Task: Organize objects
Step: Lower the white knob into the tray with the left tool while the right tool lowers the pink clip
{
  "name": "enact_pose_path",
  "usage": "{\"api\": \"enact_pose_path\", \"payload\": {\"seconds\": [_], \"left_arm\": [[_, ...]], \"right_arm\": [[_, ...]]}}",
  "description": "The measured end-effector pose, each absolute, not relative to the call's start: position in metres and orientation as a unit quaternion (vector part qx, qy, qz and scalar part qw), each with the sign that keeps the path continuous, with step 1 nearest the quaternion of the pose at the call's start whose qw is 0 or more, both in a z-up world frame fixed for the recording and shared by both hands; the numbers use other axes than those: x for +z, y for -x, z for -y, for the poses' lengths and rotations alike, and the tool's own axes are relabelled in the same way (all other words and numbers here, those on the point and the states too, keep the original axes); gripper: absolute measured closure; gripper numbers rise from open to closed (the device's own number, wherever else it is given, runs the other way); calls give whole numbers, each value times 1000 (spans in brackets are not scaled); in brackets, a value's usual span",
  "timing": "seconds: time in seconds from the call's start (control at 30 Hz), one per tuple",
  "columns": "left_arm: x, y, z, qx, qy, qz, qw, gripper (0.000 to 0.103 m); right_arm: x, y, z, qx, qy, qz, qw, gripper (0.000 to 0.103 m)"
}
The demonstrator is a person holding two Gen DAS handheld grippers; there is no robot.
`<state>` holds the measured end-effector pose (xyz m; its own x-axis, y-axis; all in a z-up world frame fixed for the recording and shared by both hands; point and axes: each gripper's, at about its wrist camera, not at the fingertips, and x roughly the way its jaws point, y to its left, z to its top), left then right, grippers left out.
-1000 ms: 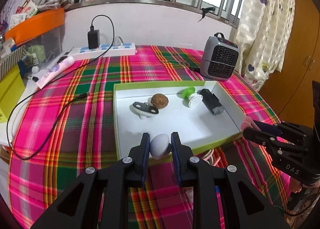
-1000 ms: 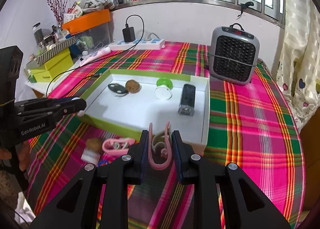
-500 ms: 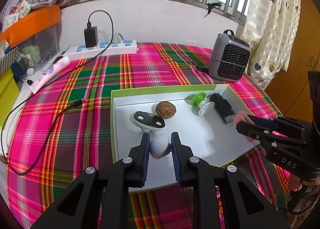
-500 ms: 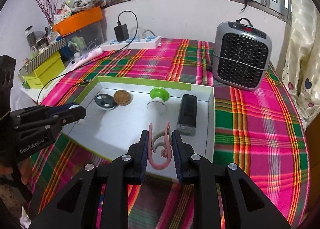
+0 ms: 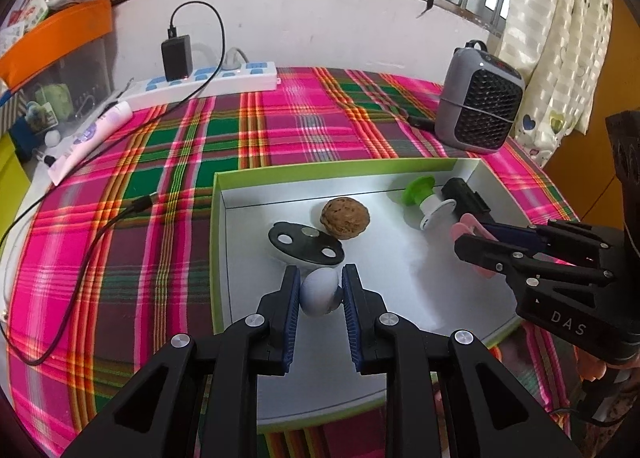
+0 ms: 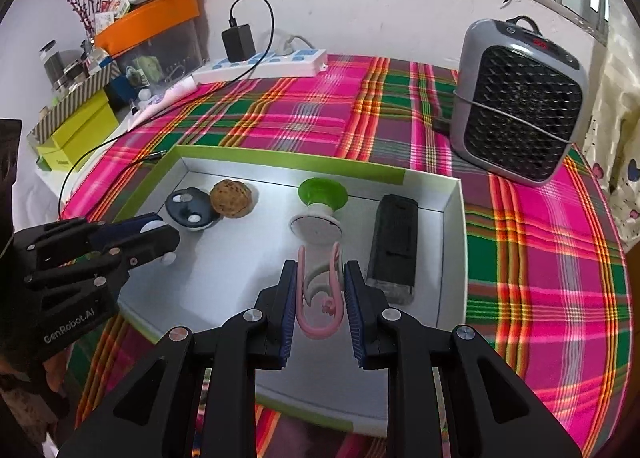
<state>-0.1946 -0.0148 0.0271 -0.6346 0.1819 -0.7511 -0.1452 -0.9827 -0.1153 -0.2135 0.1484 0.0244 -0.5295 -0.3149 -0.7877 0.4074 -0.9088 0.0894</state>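
A shallow white box with green rim [image 5: 218, 225] [image 6: 456, 217] lies on the plaid cloth. Inside it lie a walnut [image 5: 345, 217] [image 6: 232, 197], a dark oval piece [image 5: 306, 244] [image 6: 188, 209], a green-and-white suction piece [image 5: 424, 197] [image 6: 320, 205] and a black block [image 5: 466, 195] [image 6: 394, 244]. My left gripper [image 5: 319, 290] [image 6: 160, 236] is shut on a small pale grey ball [image 5: 319, 292], held over the box's left part. My right gripper [image 6: 320, 290] [image 5: 460, 238] is shut on a pink clip [image 6: 320, 294] [image 5: 466, 227], over the box beside the black block.
A grey fan heater [image 5: 478, 109] [image 6: 516, 101] stands at the back right. A white power strip [image 5: 208, 85] [image 6: 260, 65] with a black charger and cable lies at the back. An orange-lidded bin [image 6: 152, 33] and yellow-green boxes [image 6: 78, 129] stand left.
Both grippers have moved forward and a little down, from the box's near edge to over its inside, each still holding its object.
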Motion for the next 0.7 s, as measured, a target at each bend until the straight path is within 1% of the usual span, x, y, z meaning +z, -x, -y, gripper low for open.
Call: {"api": "enact_pose_path", "payload": {"seconds": [0.7], "left_arm": [[20,208,9,904,420,2,83,84]], "right_arm": [[12,228,-142,-876,-441,-75,183,79]]}}
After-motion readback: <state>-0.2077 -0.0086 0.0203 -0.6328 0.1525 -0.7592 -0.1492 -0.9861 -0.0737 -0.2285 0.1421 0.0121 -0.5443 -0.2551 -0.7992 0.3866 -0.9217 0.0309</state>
